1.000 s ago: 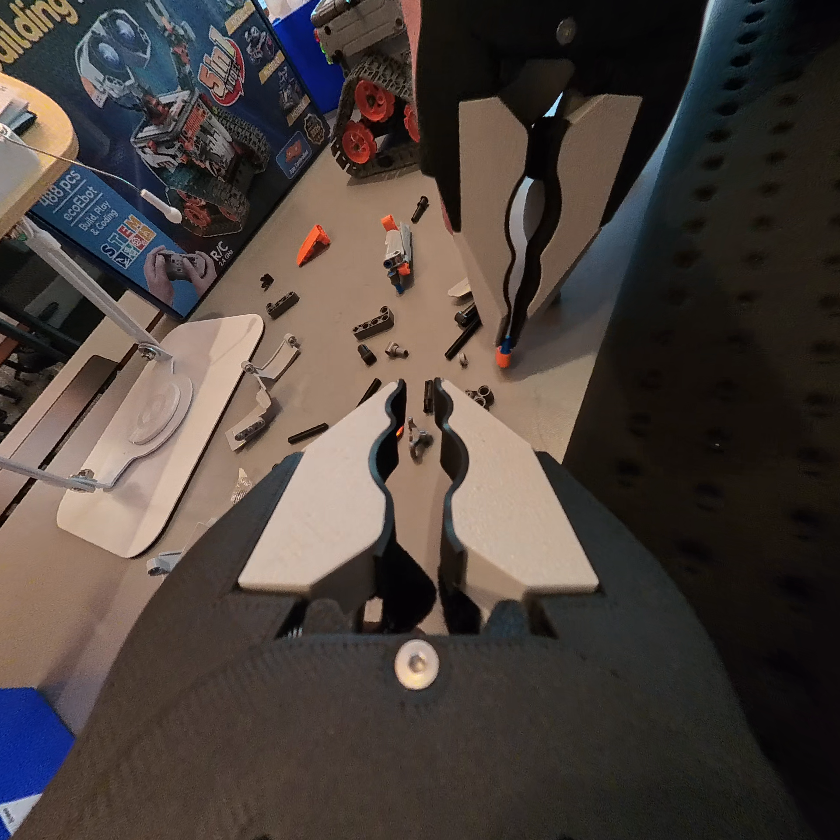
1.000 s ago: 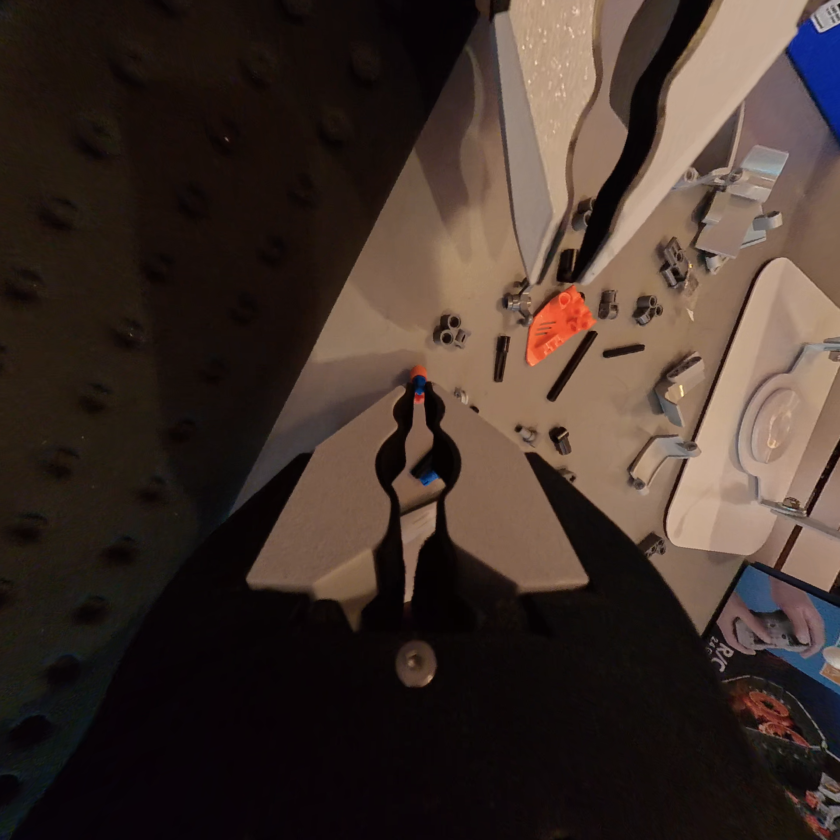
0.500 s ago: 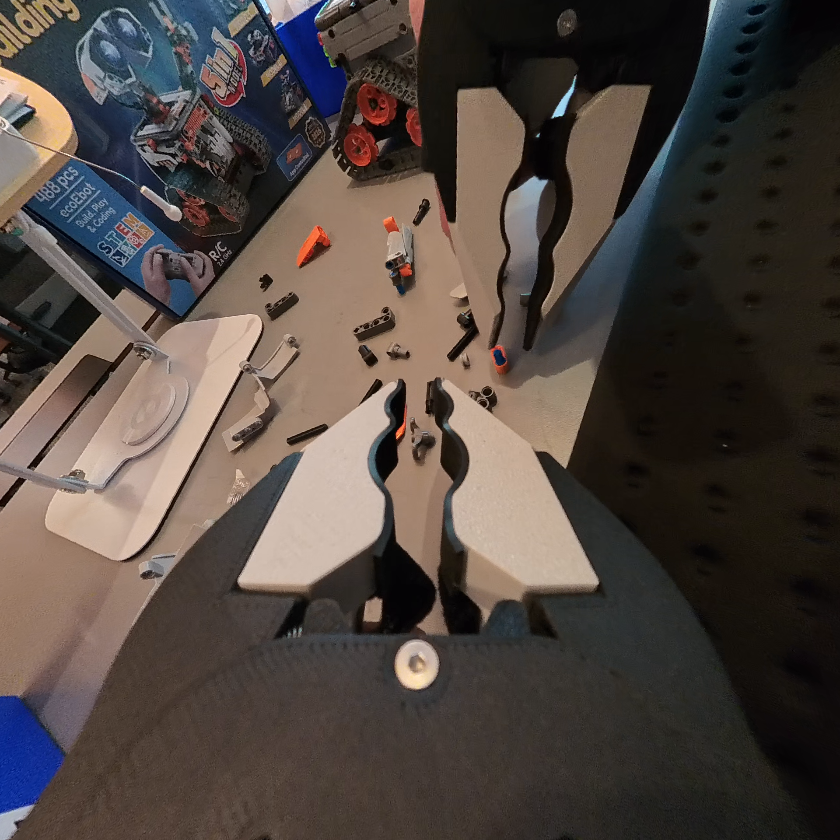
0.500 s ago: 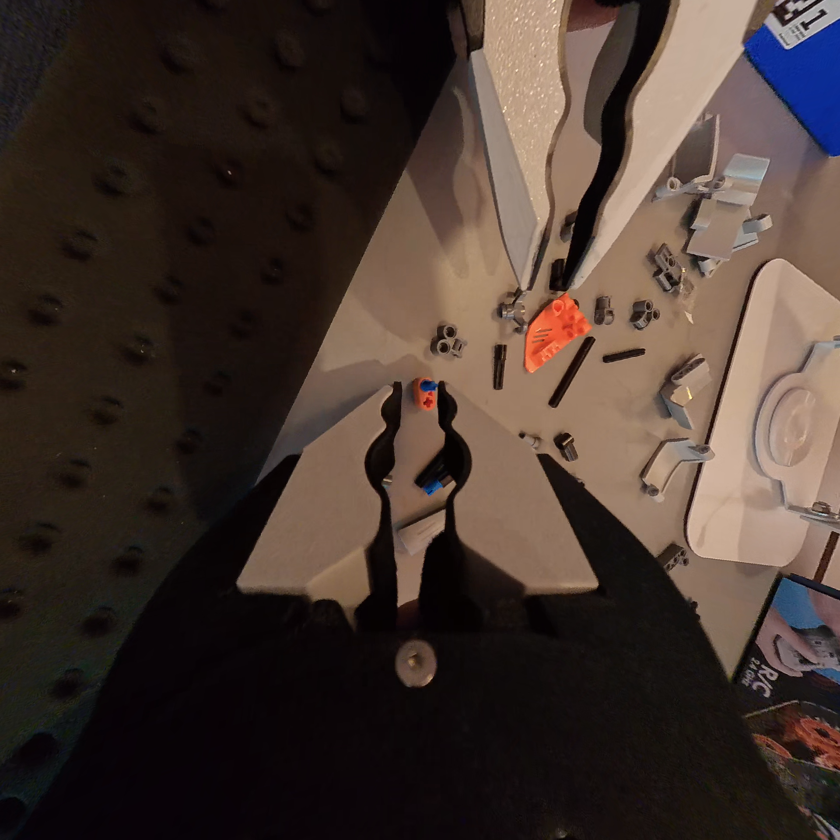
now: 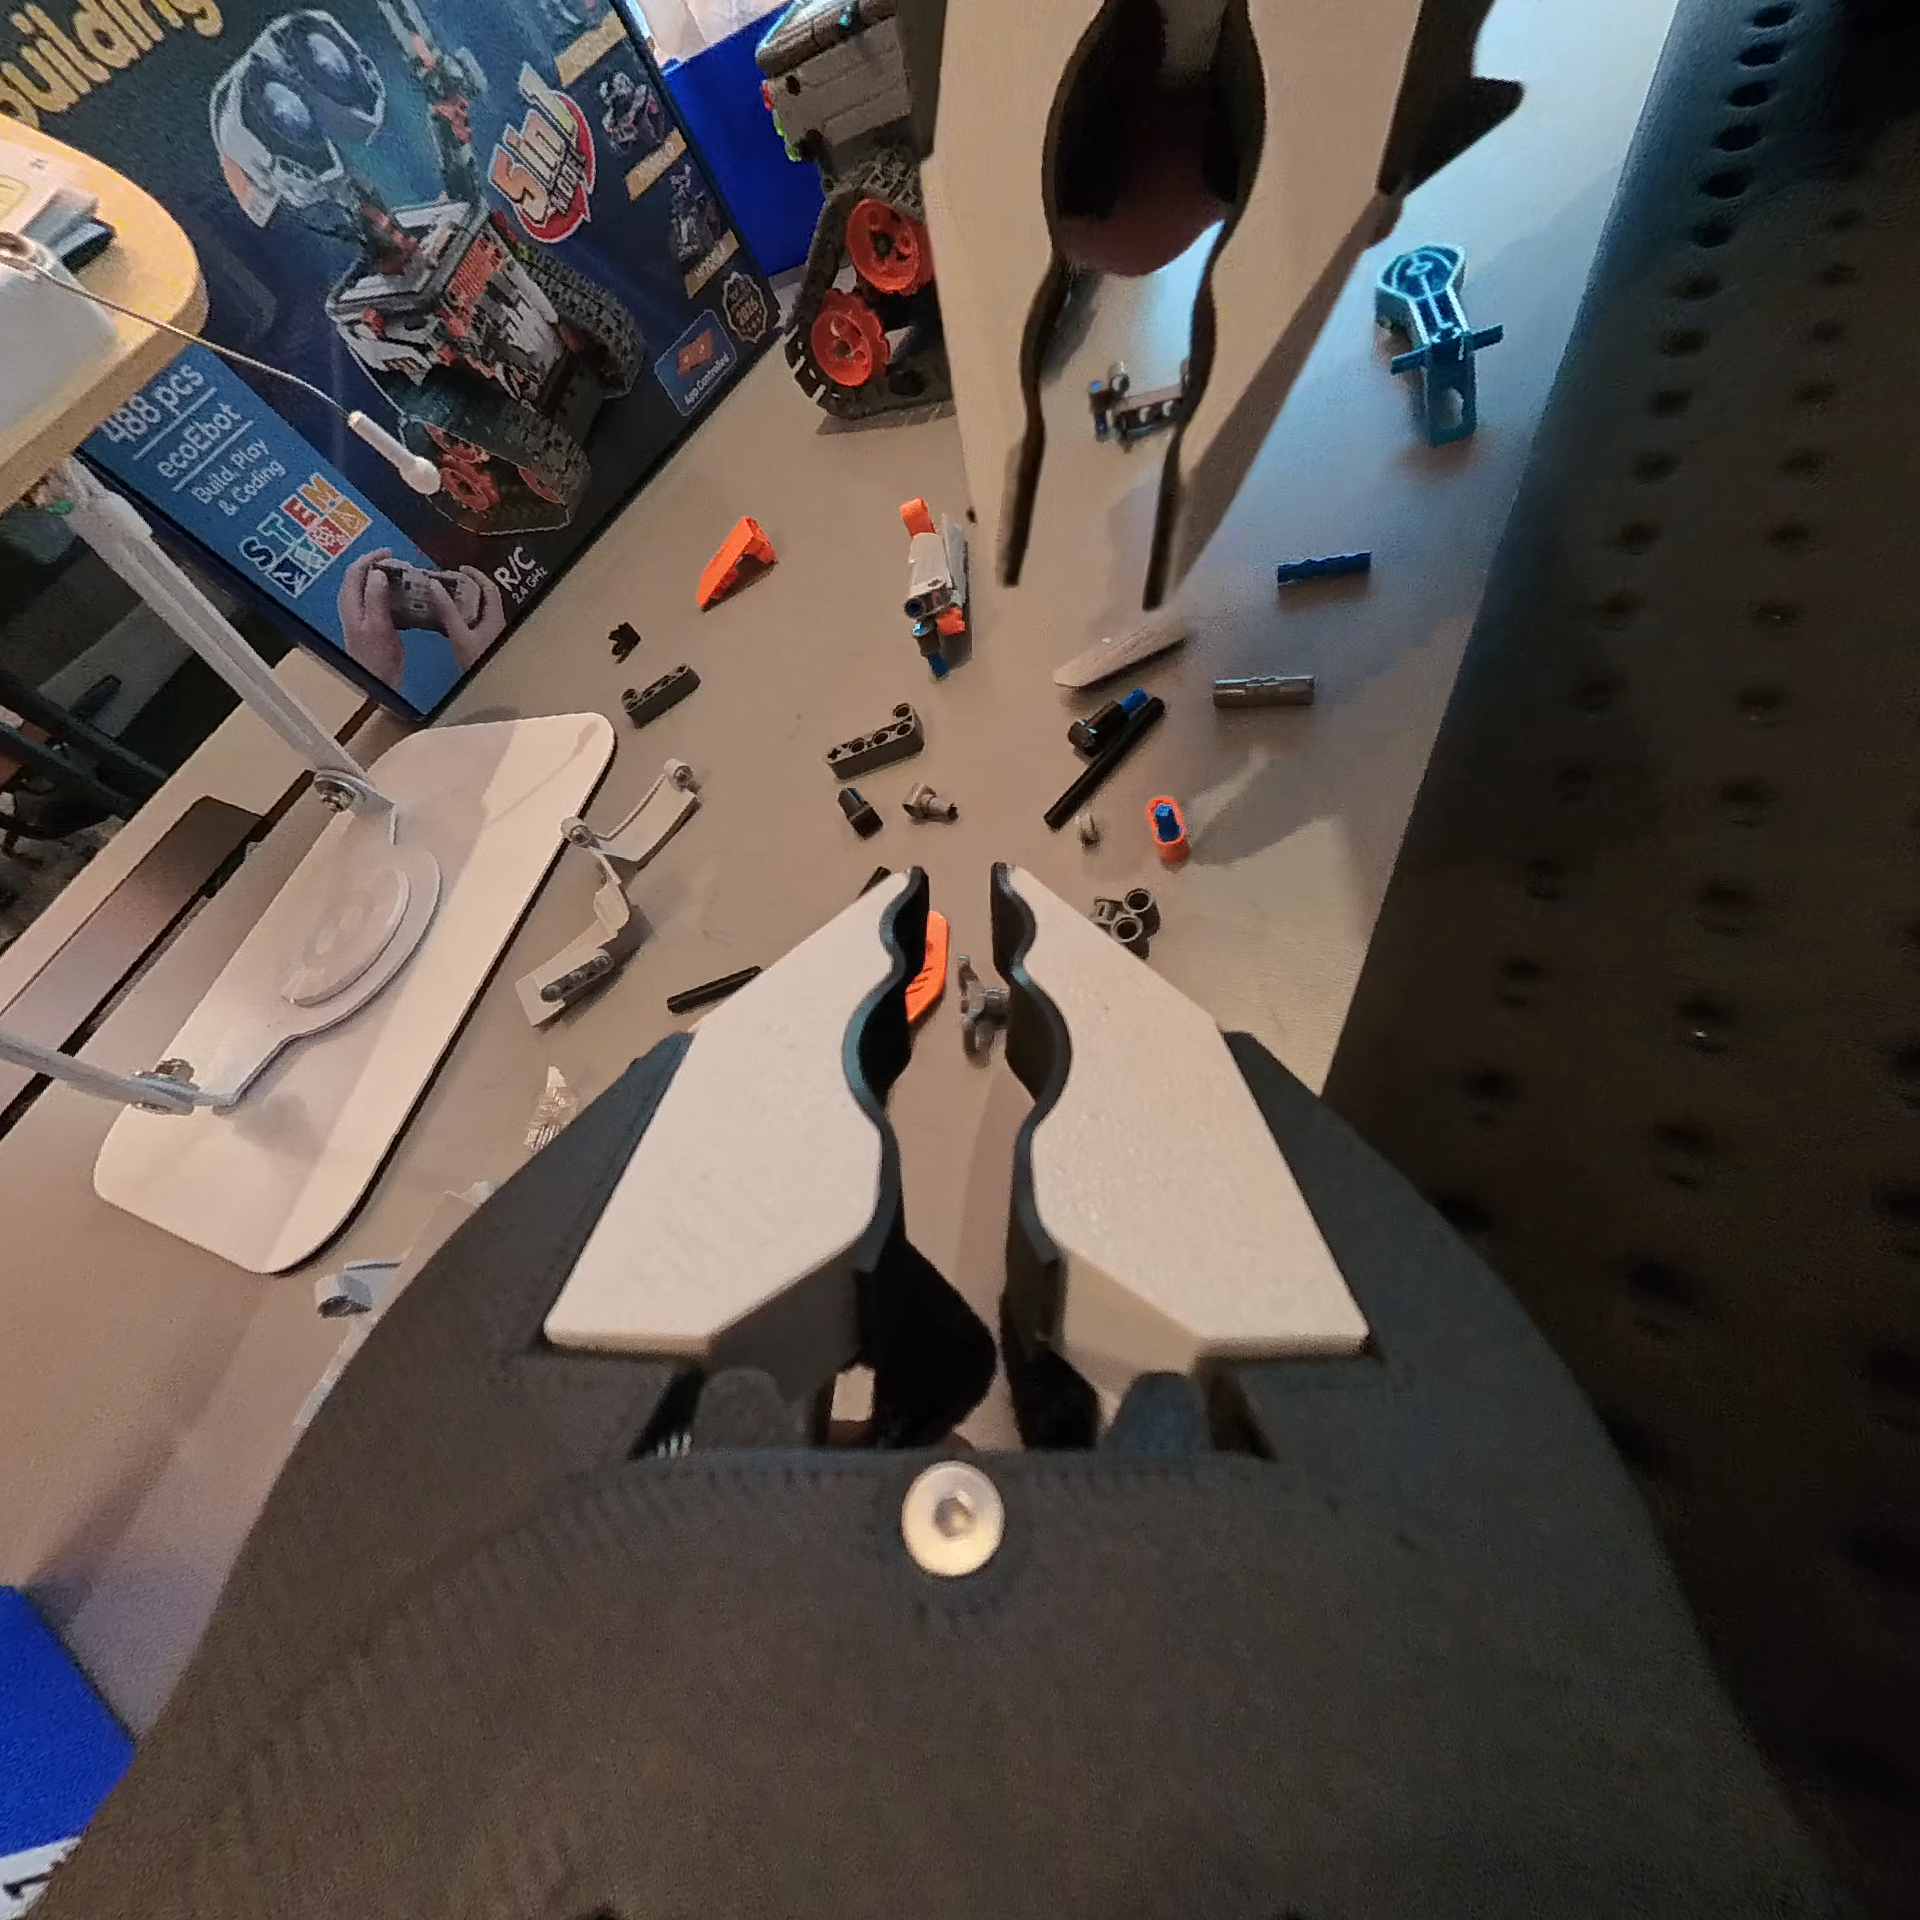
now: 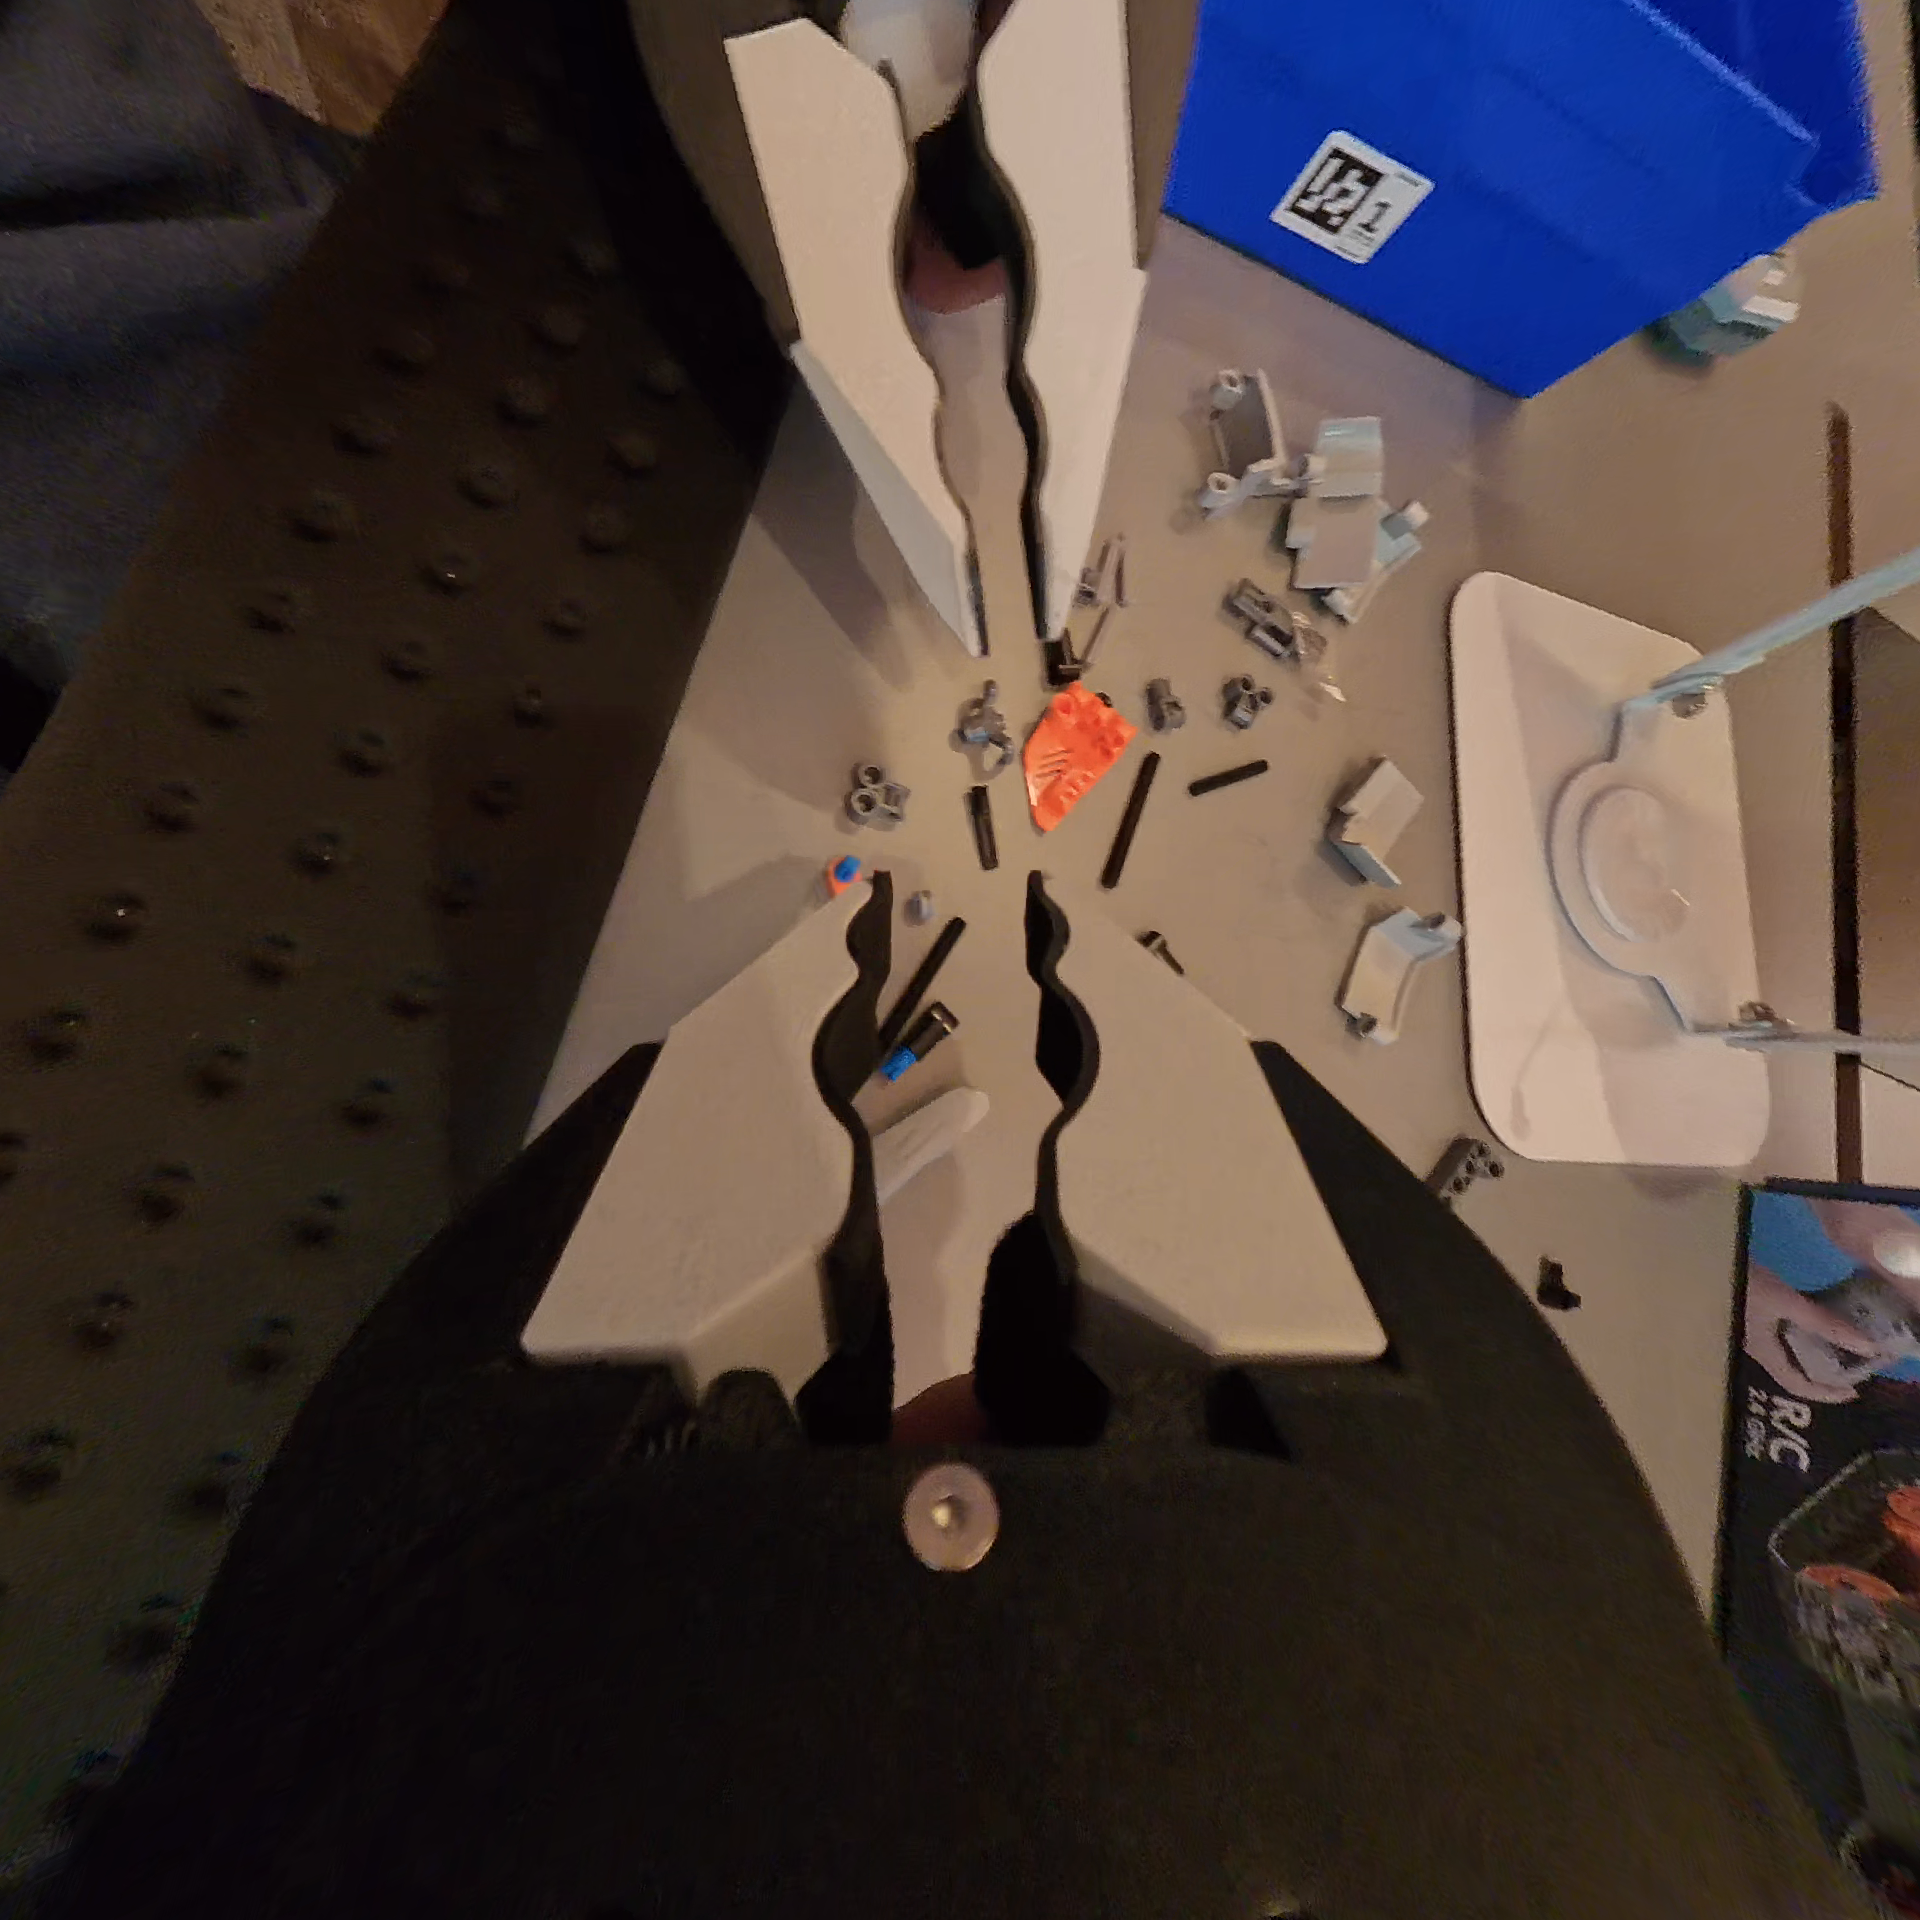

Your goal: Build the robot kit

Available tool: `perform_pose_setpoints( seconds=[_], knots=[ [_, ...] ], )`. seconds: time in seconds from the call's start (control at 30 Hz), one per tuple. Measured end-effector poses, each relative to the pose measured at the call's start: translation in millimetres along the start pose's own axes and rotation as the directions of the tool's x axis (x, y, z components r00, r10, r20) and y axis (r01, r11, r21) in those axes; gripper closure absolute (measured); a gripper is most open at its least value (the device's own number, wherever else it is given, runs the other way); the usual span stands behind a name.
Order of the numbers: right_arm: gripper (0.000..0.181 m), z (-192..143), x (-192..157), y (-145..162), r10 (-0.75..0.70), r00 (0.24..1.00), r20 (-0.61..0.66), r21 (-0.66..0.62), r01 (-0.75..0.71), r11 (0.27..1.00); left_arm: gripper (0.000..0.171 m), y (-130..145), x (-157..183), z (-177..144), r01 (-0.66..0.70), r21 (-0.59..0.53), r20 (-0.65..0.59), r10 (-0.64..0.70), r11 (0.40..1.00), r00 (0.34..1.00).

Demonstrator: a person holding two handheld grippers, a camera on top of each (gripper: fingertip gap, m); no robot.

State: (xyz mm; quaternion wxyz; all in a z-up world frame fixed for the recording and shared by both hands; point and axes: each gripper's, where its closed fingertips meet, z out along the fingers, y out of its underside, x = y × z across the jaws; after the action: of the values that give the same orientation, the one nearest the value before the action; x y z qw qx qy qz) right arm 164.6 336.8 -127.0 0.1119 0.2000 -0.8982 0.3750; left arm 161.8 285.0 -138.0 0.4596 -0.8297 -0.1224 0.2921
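Observation:
My left gripper [image 5: 958, 883] is slightly open and empty, low over a grey table strewn with small building-kit parts. An orange sloped piece [image 5: 928, 966] and a grey connector [image 5: 982, 1013] lie between its fingertips. My right gripper [image 6: 958, 883] is open and empty, raised above the table. A small orange-and-blue piece [image 6: 844, 873] lies just left of its left fingertip, and also shows in the left wrist view [image 5: 1166, 828]. A black axle and a black pin with a blue end [image 6: 920, 1029] lie under its gap. Each gripper shows in the other's view [image 5: 1086, 587] [image 6: 1013, 639].
A black perforated panel [image 5: 1662, 935] walls off one side of the table. A white lamp base [image 5: 343, 966], a toy box [image 5: 364, 312], a tracked toy robot [image 5: 862, 281] and a blue bin [image 6: 1507, 156] ring the parts. Grey panels [image 6: 1340, 499] lie near the bin. About 6 centimetres separates my left fingertips from my right.
My right gripper was shut on the orange-and-blue piece; it opened, left the piece on the table, and rose and drew back. My left gripper has barely moved.

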Motion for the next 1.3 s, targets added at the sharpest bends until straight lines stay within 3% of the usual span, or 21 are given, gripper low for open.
perform_pose_setpoints(
  seconds=[0.57,1.3],
  knots=[
    [0.160,-10.5,23.4,13.9,0.069,0.994,-0.085,0.031,-0.066,0.997,0.163,3.0,-5.1,1.0,0.020,-0.008,0.018,-0.020,1.000,1.000],
    [0.159,-10.0,23.3,30.3,0.105,0.993,-0.059,0.008,-0.105,0.994,0.162,7.9,-2.2,4.9,0.003,-0.045,0.006,-0.003,0.999,1.000]
  ],
)
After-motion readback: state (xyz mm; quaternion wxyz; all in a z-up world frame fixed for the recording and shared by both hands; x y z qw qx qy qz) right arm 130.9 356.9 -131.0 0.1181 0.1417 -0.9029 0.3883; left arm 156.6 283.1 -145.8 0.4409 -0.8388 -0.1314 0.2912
